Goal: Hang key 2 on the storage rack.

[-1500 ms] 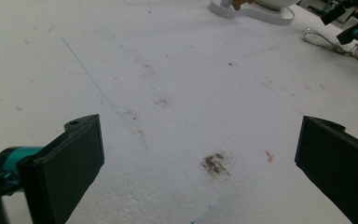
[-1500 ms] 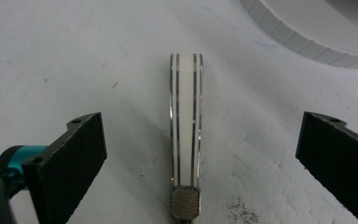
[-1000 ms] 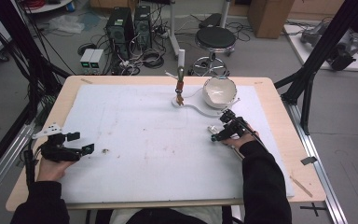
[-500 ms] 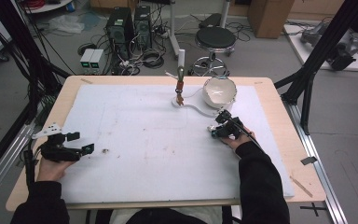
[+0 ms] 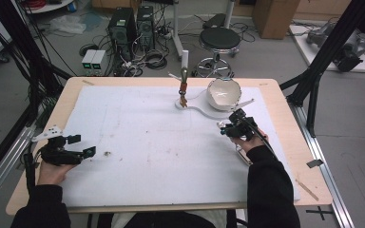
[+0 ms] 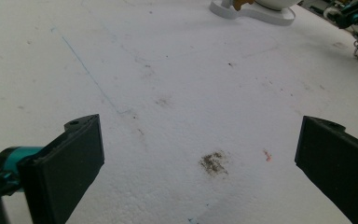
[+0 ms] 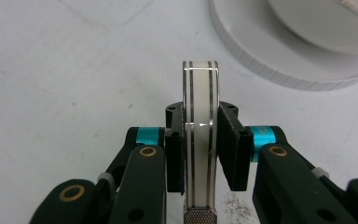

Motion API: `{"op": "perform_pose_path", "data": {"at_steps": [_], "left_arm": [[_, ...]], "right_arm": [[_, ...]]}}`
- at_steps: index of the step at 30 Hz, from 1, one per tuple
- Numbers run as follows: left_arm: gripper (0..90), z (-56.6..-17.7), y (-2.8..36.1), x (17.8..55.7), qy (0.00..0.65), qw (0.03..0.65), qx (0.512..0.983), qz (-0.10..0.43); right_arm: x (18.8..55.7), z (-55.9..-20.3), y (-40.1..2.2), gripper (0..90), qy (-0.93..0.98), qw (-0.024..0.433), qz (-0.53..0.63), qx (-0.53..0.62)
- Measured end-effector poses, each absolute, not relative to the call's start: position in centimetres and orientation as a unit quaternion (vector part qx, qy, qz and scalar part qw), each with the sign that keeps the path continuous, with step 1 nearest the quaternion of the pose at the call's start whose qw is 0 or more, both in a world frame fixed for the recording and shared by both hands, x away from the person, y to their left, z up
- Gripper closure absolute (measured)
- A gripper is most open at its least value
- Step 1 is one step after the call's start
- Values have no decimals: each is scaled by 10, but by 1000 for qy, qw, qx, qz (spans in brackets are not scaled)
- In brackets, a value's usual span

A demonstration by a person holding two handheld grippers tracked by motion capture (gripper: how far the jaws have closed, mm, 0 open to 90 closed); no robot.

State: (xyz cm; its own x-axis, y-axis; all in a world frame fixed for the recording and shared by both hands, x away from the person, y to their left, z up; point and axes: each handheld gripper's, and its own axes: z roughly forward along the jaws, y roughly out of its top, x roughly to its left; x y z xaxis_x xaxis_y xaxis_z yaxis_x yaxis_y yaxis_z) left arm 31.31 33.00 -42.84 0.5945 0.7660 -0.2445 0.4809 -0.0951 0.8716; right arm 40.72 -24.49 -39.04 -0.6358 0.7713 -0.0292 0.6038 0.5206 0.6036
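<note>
Item: flat, cream-coloured piece with dark stripes point(image 7: 200, 140), metal end at its base, possibly a watch strap (the high view is too small to confirm).

I have it clamped edge-on in my right gripper point(image 7: 200, 135), the jaws having just closed on its flat faces.

It stands upright, clear of the table; the white stand point(image 7: 279, 51) sits at one o'clock.

Looks light, smooth, likely slippery; hold mid-length.

Left gripper point(image 6: 200, 154) spread wide, idle.
</note>
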Motion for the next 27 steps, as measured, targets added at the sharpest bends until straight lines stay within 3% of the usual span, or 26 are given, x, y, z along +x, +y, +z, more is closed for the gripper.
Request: {"op": "perform_pose_path", "data": {"at_steps": [11, 27], "left_arm": [[17, -428, 329, 313, 429, 515, 729, 139], [17, -427, 328, 312, 431, 515, 728, 141]], "right_arm": [[387, -353, -272, 741, 816, 170, 380, 402], [378, -304, -280, 741, 788, 203, 431, 388]]}}
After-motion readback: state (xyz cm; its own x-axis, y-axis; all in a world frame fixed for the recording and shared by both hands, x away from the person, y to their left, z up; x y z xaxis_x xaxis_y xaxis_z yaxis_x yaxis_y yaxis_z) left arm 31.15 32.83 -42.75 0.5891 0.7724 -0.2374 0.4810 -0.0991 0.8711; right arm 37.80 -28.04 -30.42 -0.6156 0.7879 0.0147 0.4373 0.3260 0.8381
